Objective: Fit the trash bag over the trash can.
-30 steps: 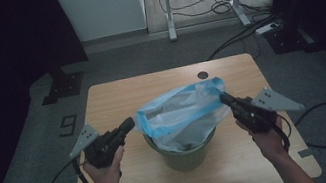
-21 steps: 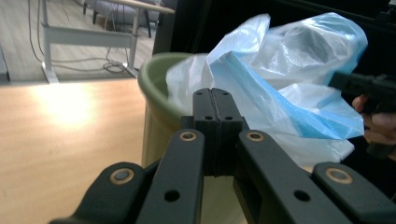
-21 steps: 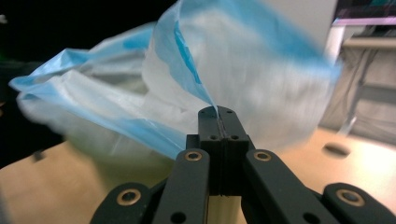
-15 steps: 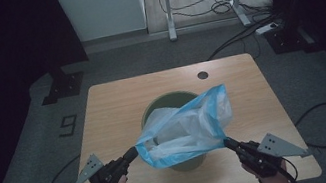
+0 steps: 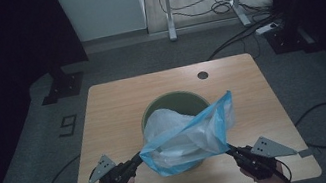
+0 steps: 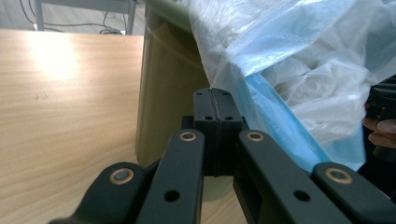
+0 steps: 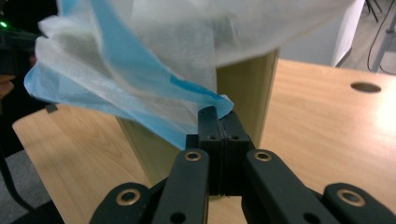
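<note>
Bin (image 5: 174, 107) stands mid tabletop (image 5: 113, 110); bag (image 5: 186, 135) drapes over its near rim, stretched between left tongs (image 5: 138, 158) and right tongs (image 5: 228, 148); hole (image 5: 203, 75) behind.

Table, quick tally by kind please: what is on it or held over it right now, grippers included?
Bins: 1, the green bin standing on the table.
Bags: 1, the blue and white plastic bag, its edge pinched at both ends.
Grippers: 2, the left gripper and the right gripper, each shut on the bag.
Total: 4.

Bag (image 5: 194, 134) pale blue, translucent; bin (image 5: 173, 104) olive green; table (image 5: 113, 110) light wood-grain.
</note>
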Demonstrator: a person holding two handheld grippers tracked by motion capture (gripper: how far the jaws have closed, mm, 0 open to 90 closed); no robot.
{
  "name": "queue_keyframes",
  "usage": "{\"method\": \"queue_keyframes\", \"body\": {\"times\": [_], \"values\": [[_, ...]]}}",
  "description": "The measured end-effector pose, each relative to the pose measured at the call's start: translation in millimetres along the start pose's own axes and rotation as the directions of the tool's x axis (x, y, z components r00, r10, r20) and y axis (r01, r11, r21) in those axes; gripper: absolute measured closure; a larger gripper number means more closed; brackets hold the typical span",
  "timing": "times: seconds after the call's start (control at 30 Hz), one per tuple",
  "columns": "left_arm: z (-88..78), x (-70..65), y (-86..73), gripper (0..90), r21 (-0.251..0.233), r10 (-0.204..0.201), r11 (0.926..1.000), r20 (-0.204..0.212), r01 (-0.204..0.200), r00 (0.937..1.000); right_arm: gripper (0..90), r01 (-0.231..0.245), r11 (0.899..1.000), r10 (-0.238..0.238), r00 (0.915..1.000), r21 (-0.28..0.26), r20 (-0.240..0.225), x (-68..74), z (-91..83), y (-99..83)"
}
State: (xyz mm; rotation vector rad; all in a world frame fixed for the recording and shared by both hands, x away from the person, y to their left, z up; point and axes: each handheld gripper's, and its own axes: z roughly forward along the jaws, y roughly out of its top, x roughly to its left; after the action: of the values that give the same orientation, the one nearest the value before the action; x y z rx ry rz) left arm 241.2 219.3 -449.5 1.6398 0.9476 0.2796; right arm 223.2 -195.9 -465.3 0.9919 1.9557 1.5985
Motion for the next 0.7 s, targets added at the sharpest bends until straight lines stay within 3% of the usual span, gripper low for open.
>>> {"method": "queue_keyframes", "body": {"times": [0.17,0.27,0.33,0.4,0.53,0.7], "values": [[-2.9,3.8,-1.7,89.4,0.003,-0.018,0.9998,0.001,0.018,0.9998,88.3,-0.031,0.999,0.031,0.9993,0.020,0.020,-7.8,1.9,-1.3],[-10.5,-2.1,3.6,72.6,-0.033,0.013,0.9994,-0.020,-0.013,0.9997,88.3,-0.031,0.999,0.030,0.9992,0.013,0.027,-8.9,1.8,2.8],[-18.1,-6.2,9.9,60.9,-0.051,0.029,0.9983,0.002,-0.029,0.9996,88.2,-0.029,1.000,0.029,0.9992,0.001,0.027,-8.0,0.2,7.0],[-25.9,-11.5,17.1,52.0,-0.062,0.052,0.9967,-0.007,-0.053,0.9986,88.1,-0.019,1.000,0.019,0.9993,-0.007,0.030,-7.3,-1.0,10.1],[-34.3,-25.0,33.0,41.6,-0.073,0.087,0.9937,0.023,-0.085,0.9959,87.9,-0.003,1.000,0.004,0.9993,-0.017,0.038,-5.9,-2.7,15.1],[-20.8,-43.7,45.4,30.7,-0.032,0.143,0.9894,0.063,-0.142,0.9877,87.5,-0.007,1.000,0.008,0.9991,-0.024,0.042,-5.6,-3.3,18.0]]}}
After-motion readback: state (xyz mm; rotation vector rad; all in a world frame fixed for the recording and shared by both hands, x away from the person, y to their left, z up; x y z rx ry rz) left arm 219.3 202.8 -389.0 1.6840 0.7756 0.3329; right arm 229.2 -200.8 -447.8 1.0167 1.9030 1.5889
